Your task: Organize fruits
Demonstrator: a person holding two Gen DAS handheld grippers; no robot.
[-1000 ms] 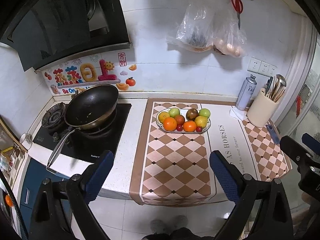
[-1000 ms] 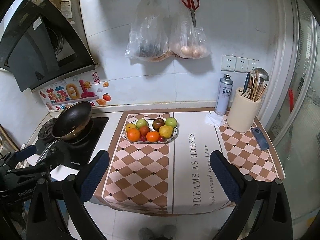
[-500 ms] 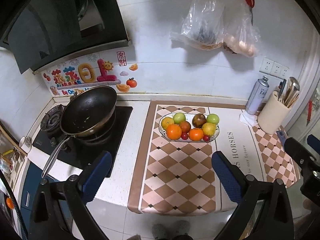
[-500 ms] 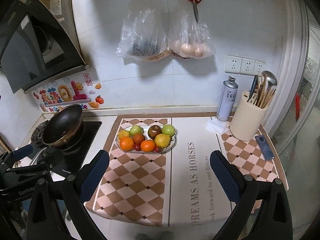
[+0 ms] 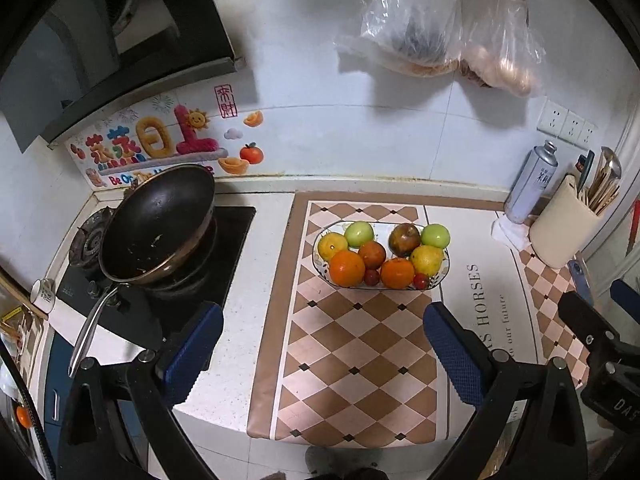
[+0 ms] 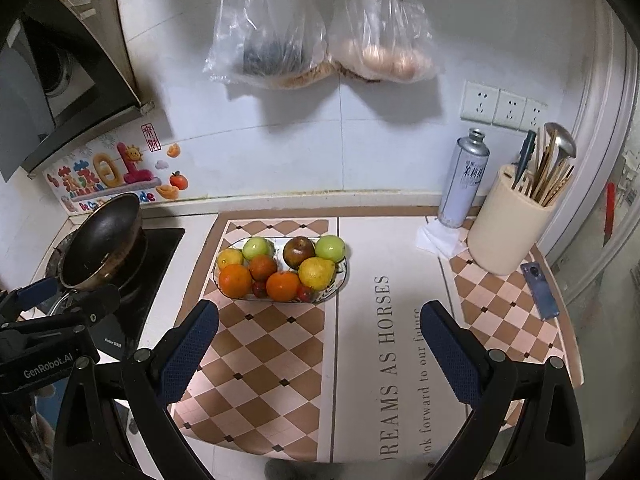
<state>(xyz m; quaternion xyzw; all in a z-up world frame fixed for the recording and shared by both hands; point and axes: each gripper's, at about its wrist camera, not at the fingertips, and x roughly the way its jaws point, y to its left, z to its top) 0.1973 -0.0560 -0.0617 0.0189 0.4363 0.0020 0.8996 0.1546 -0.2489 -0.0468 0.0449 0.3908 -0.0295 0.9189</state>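
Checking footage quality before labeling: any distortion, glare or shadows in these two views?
Left wrist: fisheye bends the counter edge; plastic bags cast soft shadows on the wall. Right wrist: same curvature, dark vignette corners; fruit plate sharp, evenly lit.

My mat (image 5: 352, 360) was checked brown and pink; my bowl (image 6: 340, 280) held orange, green and yellow fruit; my fingers (image 6: 188, 352) wore blue pads.

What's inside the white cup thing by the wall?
The cream utensil holder holds wooden chopsticks and a metal ladle. Their lower ends are hidden inside.
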